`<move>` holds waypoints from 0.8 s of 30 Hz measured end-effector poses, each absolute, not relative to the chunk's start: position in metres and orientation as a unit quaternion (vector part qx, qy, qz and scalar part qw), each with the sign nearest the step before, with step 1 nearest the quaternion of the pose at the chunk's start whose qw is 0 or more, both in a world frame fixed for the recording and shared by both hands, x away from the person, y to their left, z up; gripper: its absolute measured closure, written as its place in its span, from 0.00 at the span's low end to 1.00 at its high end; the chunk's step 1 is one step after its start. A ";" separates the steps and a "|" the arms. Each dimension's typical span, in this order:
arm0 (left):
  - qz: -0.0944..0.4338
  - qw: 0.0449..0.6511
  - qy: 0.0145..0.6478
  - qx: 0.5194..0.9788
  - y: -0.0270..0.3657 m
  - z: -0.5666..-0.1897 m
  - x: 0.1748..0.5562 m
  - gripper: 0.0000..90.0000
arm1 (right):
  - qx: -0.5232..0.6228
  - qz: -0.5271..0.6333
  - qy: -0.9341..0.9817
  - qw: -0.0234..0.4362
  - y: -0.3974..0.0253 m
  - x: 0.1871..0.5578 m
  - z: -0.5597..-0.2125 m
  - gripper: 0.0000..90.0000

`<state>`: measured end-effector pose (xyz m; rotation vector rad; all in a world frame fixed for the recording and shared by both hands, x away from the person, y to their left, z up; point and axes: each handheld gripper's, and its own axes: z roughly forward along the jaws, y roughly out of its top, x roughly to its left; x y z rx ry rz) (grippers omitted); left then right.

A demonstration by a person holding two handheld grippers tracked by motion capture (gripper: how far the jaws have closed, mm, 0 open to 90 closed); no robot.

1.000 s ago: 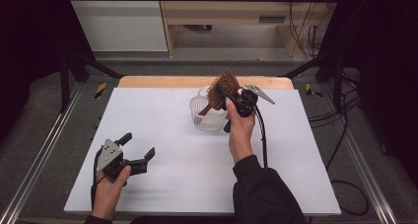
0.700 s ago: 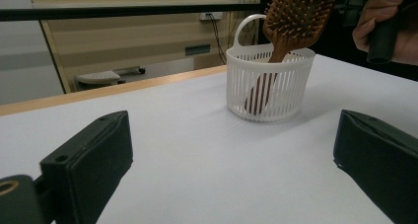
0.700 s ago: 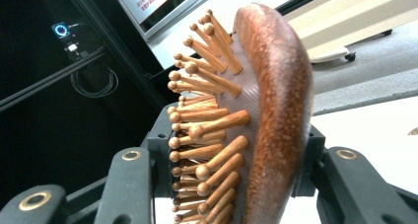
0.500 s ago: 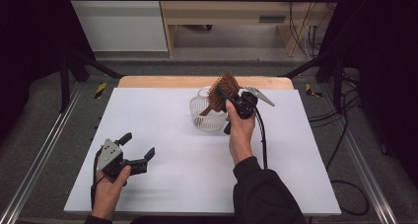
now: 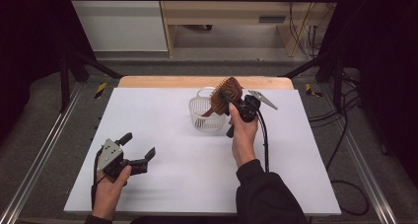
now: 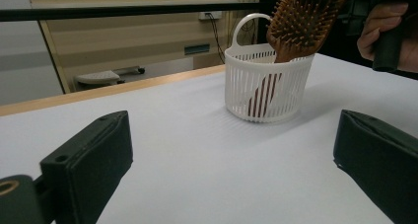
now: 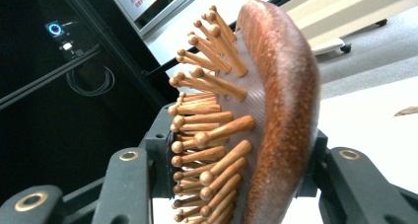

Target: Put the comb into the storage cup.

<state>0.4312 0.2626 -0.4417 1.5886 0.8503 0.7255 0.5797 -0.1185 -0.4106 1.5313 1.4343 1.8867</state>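
A white slatted basket (image 5: 206,116) (image 6: 266,86) with a hoop handle stands on the white table, far of centre. A wooden hairbrush (image 5: 226,93) (image 6: 301,21) (image 7: 281,100) stands tilted in it, handle down inside the basket and bristled head above the rim. My right gripper (image 5: 235,103) (image 7: 236,184) is shut on the brush head, one jaw on the bristle side and one on the smooth back. My left gripper (image 5: 138,146) (image 6: 231,165) rests low near the table's front left, open, with nothing between its jaws; it faces the basket.
The white table sheet (image 5: 162,184) runs to a bare wooden strip (image 5: 162,81) along the far edge. Metal frame rails (image 5: 44,150) flank the table. Cables (image 5: 340,135) lie on the floor at the right. A pale cabinet (image 6: 148,41) stands beyond.
My right gripper has sunk a little with the hairbrush, bringing its handle deeper in the basket. The left gripper has stayed where it was.
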 end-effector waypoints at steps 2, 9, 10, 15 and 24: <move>0.308 0.564 0.361 0.675 0.263 -0.442 0.431 0.02 | 0.538 0.661 0.499 0.156 -0.120 0.580 -0.412 0.55; 0.308 0.564 0.362 0.676 0.262 -0.442 0.431 0.02 | 0.541 0.661 0.500 0.145 -0.122 0.580 -0.416 0.54; 0.308 0.564 0.361 0.676 0.262 -0.442 0.431 0.02 | 0.542 0.661 0.500 0.141 -0.123 0.580 -0.416 0.54; 0.308 0.564 0.362 0.675 0.263 -0.441 0.431 0.02 | 0.547 0.658 0.499 0.139 -0.123 0.581 -0.415 0.52; 0.307 0.564 0.361 0.676 0.262 -0.442 0.431 0.02 | 0.546 0.655 0.506 0.134 -0.123 0.581 -0.417 0.50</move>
